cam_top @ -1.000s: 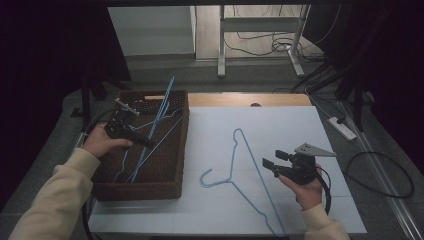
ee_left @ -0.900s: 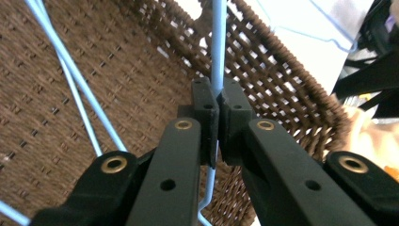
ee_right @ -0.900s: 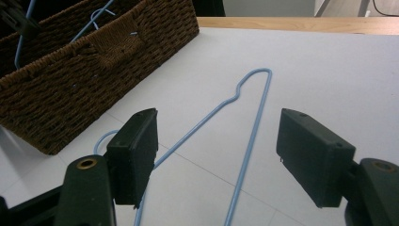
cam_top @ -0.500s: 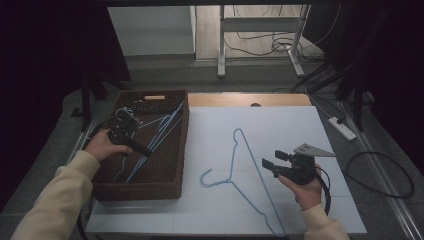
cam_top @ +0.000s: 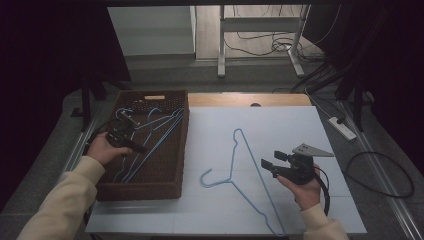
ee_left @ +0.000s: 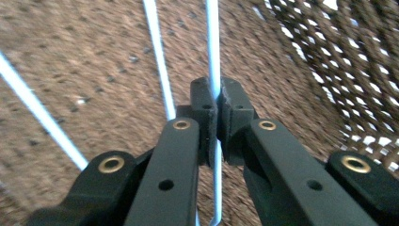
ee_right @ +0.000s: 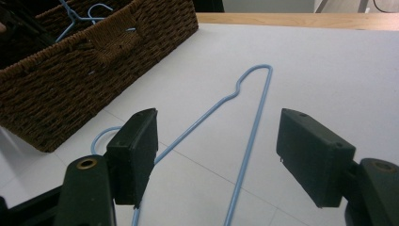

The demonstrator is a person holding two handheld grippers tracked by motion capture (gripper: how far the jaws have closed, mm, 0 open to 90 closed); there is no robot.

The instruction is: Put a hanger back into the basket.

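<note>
Hangers: one blue wire hanger [cam_top: 243, 176] lies flat on the white surface [cam_top: 300, 125], just right of the brown wicker basket [cam_top: 170, 187]. Several more lie inside the basket.

Your left tongs [ee_left: 216, 110] are down in the basket, jaws pinched shut on the wire of one hanger [ee_left: 212, 42]. Your right tongs [ee_right: 216, 157] hover right of the basket, over the loose hanger, jaws wide apart, holding nothing.

Risk, as a judgement: the basket hangers cross each other. Lift the gripped one and its hook may snag a neighbour, dragging it up or tipping the basket. The thin wire could also slip or swivel between the pads.

Against the earlier frames: your left tongs have dropped lower into the basket and the raised hanger has come down with them. Your right tongs have not moved.
</note>
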